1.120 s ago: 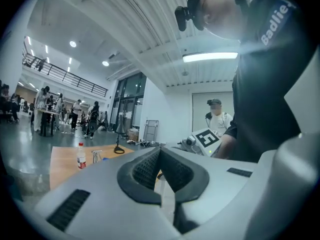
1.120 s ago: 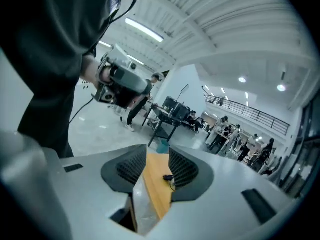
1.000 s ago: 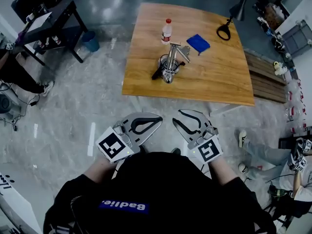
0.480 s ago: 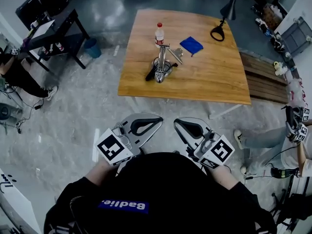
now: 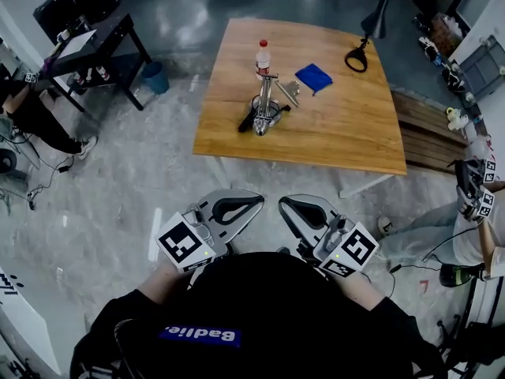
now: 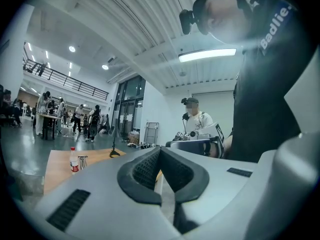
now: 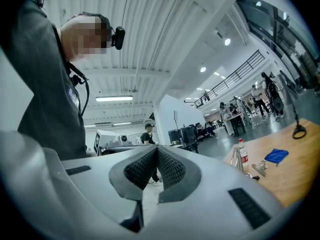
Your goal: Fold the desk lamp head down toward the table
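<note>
A silver desk lamp [image 5: 264,105] stands on the wooden table [image 5: 347,133], its post upright on a round base and its head angled off to the right. It also shows small in the left gripper view, as the silver lamp [image 6: 82,161], and in the right gripper view, as the lamp [image 7: 235,161]. I hold both grippers close to my chest, over the floor and well short of the table. The left gripper [image 5: 259,200] is shut and empty, its pads meeting [image 6: 160,150]. The right gripper [image 5: 282,204] is shut on nothing too [image 7: 157,148].
A water bottle [image 5: 263,57] and a blue cloth [image 5: 314,77] lie behind the lamp. A black lamp with a ring base [image 5: 360,54] stands at the far right corner. A black side table [image 5: 95,50] is at left. People are to both sides.
The right gripper has rolled, its marker cube swinging out to the right, and its jaws have closed. The left gripper shifted slightly. The table sits a little differently in view.
</note>
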`<state>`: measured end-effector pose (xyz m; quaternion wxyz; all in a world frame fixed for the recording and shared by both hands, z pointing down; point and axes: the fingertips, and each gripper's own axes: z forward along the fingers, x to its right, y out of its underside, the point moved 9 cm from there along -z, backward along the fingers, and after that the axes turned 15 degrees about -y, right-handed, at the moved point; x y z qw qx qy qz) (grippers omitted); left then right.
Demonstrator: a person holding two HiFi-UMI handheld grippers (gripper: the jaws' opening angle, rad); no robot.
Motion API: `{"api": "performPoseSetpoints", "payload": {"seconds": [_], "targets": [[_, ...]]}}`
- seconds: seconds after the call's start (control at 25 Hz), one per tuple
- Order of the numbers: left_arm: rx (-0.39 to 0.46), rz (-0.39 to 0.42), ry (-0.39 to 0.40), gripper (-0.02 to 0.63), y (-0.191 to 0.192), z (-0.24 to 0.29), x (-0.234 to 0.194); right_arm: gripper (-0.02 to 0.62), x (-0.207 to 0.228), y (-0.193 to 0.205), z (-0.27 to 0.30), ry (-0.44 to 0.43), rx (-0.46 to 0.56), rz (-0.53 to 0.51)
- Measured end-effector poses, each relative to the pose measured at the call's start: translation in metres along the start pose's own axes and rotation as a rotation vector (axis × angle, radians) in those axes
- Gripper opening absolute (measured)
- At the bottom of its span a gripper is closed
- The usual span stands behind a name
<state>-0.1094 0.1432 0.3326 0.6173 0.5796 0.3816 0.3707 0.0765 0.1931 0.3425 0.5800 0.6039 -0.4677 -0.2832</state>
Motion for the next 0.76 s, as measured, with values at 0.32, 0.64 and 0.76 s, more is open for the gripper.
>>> {"api": "performPoseSetpoints", "payload": {"seconds": [0.32,0.64,0.76], "targets": [[0.007,0.001,-0.007,-0.002,0.0022,-0.0037,-0.0014,0.005,0.0007,0.0011,0.0029,0.002,-0.022,-0.011],[0.006,-0.001,-0.009,-0.002,-0.0035,-0.0067,0.0003,0.005,-0.0023,-0.0026,0.003,0.015,-0.024,-0.011],[0.004,-0.01,-0.01,-0.002,-0.0047,-0.007,-0.0002,0.005,-0.0021,-0.0019,0.0041,0.015,-0.03,-0.01]]}}
